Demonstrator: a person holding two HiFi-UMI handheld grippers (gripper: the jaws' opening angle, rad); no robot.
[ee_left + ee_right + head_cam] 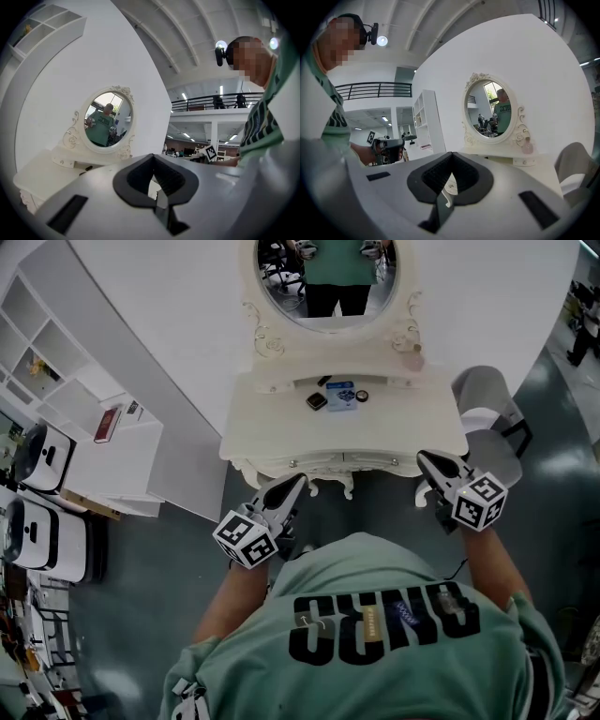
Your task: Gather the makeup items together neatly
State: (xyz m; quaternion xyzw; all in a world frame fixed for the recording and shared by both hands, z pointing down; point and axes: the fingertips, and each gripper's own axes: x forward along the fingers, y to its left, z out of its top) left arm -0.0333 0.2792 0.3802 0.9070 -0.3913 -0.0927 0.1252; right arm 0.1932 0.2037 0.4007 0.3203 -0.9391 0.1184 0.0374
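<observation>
Left gripper and right gripper: fingers together, empty, off the bench's front edge; makeup items near back edge indistinct.

The left gripper and right gripper are held at the table's front edge, jaws together. Well beyond their fingertips, between them, lie a compact, box and pot. A chair stands beyond the right fingertips.

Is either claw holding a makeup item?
No: left claw and right claw hover empty in front of the dressing table, while the makeup items lie on its top.
</observation>
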